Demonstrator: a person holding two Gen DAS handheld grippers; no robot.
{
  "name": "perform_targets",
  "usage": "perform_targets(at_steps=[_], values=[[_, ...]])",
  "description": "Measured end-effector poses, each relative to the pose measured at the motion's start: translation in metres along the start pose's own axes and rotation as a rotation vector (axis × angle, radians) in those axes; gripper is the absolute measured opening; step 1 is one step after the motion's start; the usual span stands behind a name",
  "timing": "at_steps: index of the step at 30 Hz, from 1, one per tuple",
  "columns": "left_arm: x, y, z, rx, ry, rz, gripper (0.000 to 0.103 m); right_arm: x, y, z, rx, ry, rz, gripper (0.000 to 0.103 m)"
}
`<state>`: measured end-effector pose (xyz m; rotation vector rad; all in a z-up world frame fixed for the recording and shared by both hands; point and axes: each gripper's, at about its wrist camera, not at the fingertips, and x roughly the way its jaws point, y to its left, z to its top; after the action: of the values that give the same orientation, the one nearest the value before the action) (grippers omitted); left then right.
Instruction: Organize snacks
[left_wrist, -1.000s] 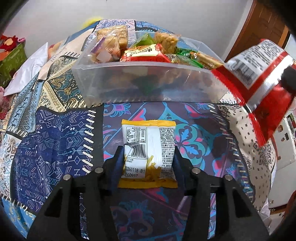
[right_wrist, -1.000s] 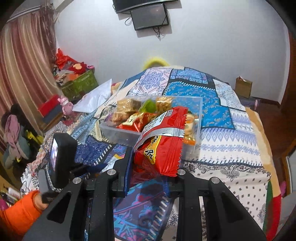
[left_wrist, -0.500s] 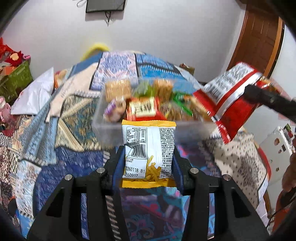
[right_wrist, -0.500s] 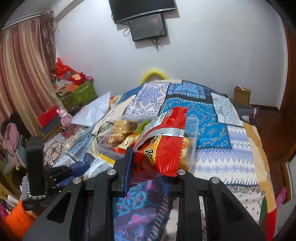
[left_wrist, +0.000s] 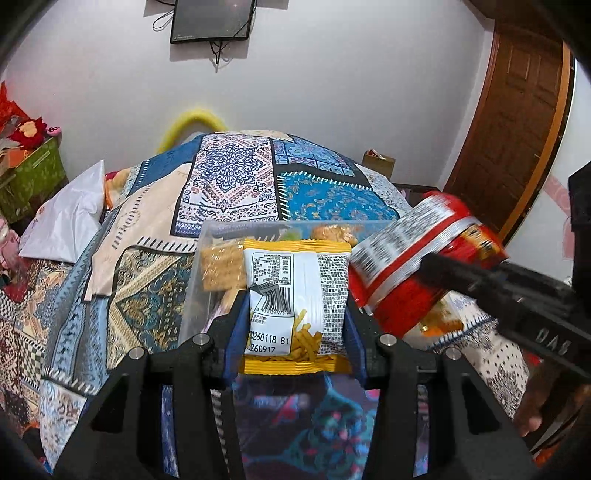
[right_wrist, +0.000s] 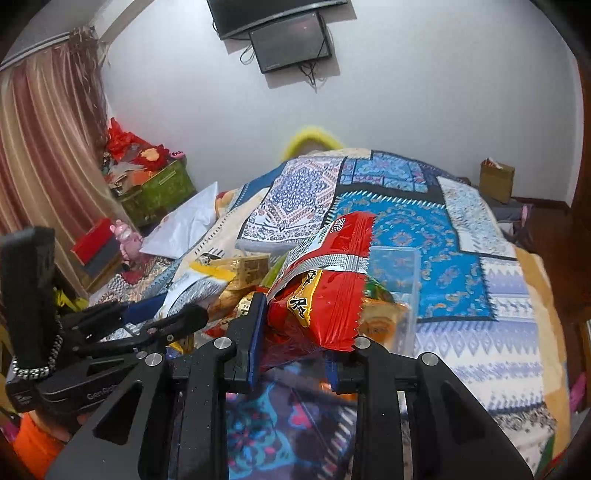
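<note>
My left gripper (left_wrist: 295, 325) is shut on a yellow-and-white snack packet (left_wrist: 297, 299), held up over the near side of a clear plastic bin (left_wrist: 201, 258) full of snacks. In the right wrist view, my right gripper (right_wrist: 295, 332) is shut on a red snack bag (right_wrist: 325, 288) above the same clear bin (right_wrist: 402, 266). That red bag (left_wrist: 413, 258) and the right gripper's black arm (left_wrist: 509, 295) show at the right of the left wrist view. The left gripper (right_wrist: 147, 321) with its packet (right_wrist: 195, 284) appears at the left of the right wrist view.
The bin sits on a bed with a patchwork quilt (left_wrist: 236, 177). A white pillow (left_wrist: 70, 218) lies at the left. A green crate (right_wrist: 159, 188) of red items stands by the curtain (right_wrist: 48, 155). A cardboard box (right_wrist: 496, 177) is on the floor, a wooden door (left_wrist: 513, 129) at right.
Both grippers have risen and come in over the bin with their packets. The red bag has swung closer to the yellow packet, and the bin now sits lower and partly hidden behind both.
</note>
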<state>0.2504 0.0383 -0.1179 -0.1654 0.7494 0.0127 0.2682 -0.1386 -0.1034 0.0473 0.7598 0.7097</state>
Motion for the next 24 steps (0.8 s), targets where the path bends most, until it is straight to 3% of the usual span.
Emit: perform_targets(at_steps=[11,14,16,24], values=[[0.048,-0.003,0.009,-0.022,0.056,0.005,0.048,0.027,-0.019,-0.005,0.034,0.048,-0.001,0.028],[0.047,-0.007,0.009,-0.006,0.047,0.009,0.062,0.026,-0.027,-0.009,0.048,0.082,-0.016,0.042],[0.044,-0.011,0.008,0.006,0.037,0.002,0.063,0.022,-0.030,-0.013,0.055,0.089,-0.025,0.053],[0.014,-0.015,0.004,0.011,0.011,0.001,0.063,-0.002,-0.026,-0.023,0.024,0.099,-0.044,0.054]])
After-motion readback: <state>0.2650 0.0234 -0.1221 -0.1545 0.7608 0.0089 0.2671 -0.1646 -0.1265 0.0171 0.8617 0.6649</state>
